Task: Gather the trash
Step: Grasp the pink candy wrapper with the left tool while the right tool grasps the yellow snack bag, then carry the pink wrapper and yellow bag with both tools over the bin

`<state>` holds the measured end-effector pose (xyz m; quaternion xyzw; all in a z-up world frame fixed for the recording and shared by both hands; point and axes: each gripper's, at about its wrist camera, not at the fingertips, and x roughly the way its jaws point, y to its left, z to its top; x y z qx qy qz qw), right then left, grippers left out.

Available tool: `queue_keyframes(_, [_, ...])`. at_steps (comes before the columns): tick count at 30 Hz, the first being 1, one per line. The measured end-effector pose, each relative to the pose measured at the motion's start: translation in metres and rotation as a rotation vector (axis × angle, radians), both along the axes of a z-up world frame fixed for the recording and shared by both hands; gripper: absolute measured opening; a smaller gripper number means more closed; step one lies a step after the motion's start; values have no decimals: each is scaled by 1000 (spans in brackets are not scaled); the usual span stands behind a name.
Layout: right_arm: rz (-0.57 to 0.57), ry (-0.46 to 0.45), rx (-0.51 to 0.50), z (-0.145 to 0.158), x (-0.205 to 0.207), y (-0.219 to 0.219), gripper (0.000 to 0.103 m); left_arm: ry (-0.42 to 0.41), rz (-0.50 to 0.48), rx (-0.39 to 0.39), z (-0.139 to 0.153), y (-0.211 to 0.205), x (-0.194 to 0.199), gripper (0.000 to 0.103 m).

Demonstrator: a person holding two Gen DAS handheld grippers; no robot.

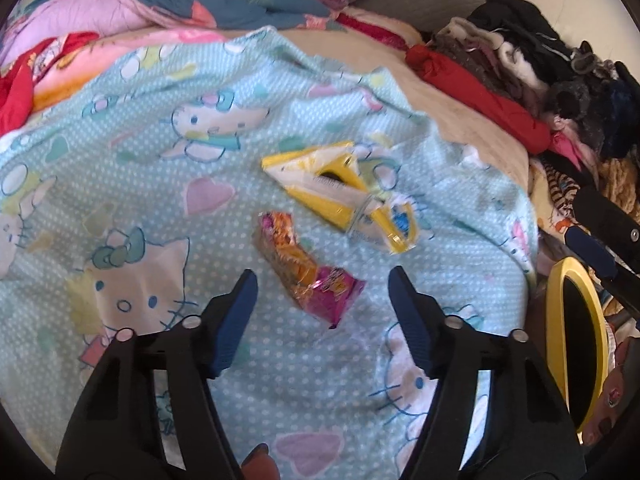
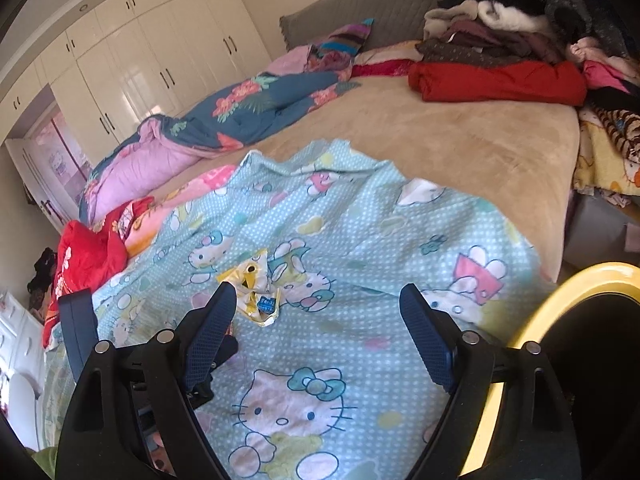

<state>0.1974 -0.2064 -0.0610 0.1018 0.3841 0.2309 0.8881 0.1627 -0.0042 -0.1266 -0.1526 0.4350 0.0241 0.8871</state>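
On the bed, largest to smallest, we label:
Bed (image 2: 460, 148): tan cover, with a clothes pile (image 2: 520, 32) at its far right corner.
Blanket (image 1: 200, 160): pale blue with a cat print, spread across the near end; it carries all the trash.
Bin (image 1: 560, 320): yellow rim, dark inside, just off the blanket's right edge.
Yellow wrapper (image 1: 340, 188): crumpled, yellow and white, near the blanket's middle.
Pink wrapper (image 1: 312, 272): just nearer than the yellow one.
Left gripper (image 1: 322, 276): we see its jaws partly apart, either side of the pink wrapper, pads not touching it.
Right gripper (image 2: 316, 292): jaws wide apart, nothing between them.
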Motion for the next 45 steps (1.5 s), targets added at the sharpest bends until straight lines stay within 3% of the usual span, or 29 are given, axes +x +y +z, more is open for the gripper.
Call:
queue_keyframes(7, [98,41,-16,-22,14,36,81,0,31,-59,-5,22,-3,28])
queue_keyframes(16, [179,83,-55,-48,27,80,80,-12,78,-95,-6,59,-9,21])
queue_keyframes(21, [192,101,-83,-62,33,95,64,-26,106,-108,-2,75,-12,20])
queue_keyframes(23, [190,101,-90,-66,34,98,44,-38,105,-110,2,76,-12,20])
queue_keyframes(28, [172,57,-60,-61,23,89,33,-65,77,-101,11,68,-12,20])
queue_keyframes(36, [89,-13,21,-32,-2,48,31,-100,19,-96,28,43,-12,20])
queue_keyframes(45, [-38,-22,75,-15,-25,-16,31,-150,-64,-88,51,5,-15,20])
